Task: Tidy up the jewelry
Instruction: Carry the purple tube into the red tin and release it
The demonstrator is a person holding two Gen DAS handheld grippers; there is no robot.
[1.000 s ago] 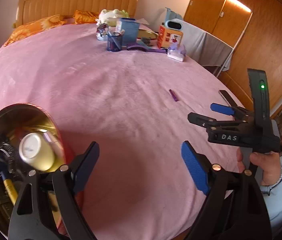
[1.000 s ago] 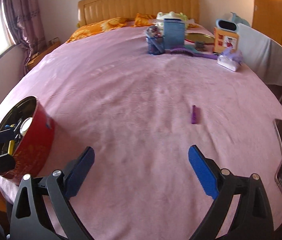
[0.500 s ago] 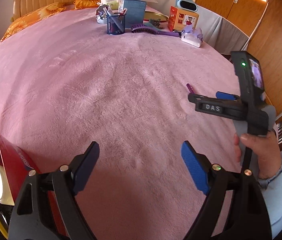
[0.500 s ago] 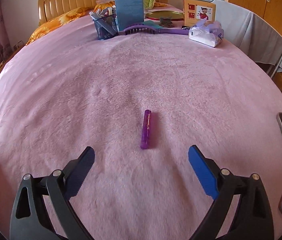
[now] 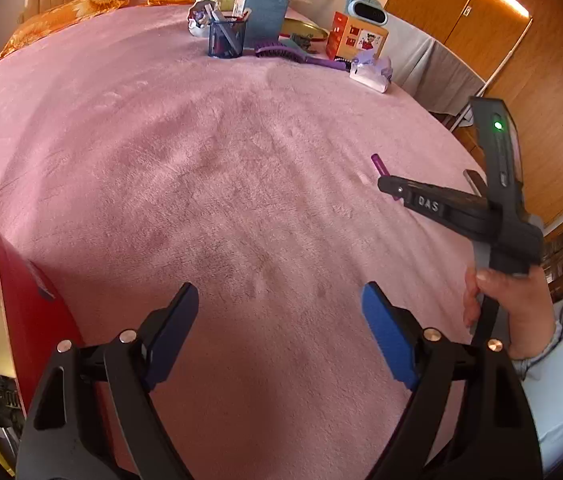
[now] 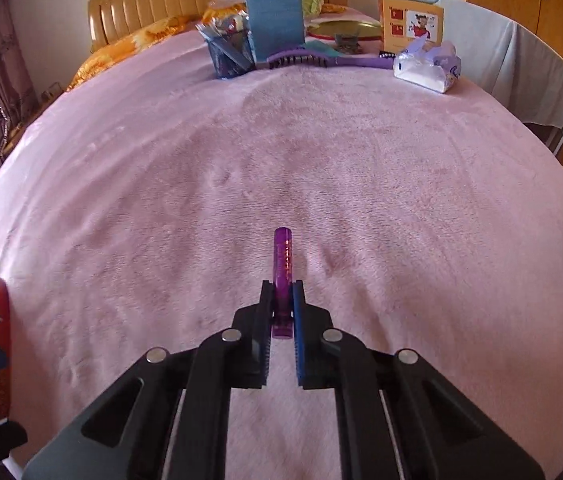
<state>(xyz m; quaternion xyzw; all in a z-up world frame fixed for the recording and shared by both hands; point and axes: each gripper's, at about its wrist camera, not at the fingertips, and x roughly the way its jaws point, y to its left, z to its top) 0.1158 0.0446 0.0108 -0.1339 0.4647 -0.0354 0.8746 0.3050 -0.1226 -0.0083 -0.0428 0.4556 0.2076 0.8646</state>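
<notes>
While clamped between the right gripper (image 6: pixel 281 304) fingers, purple clip (image 6: pixel 282 276) sticks straight ahead on the pink bed (image 6: pixel 241 180). Left gripper (image 5: pixel 277 332) fingers wide apart, empty, farther off.

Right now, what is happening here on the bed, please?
A person holds tongs in each hand over a pink blanket. The right tongs are shut on a small purple hair clip that lies on the blanket, with its far end sticking out ahead. The left tongs are open with nothing between them, next to a red tin at the bed's edge. The clip is not yet lifted.
</notes>
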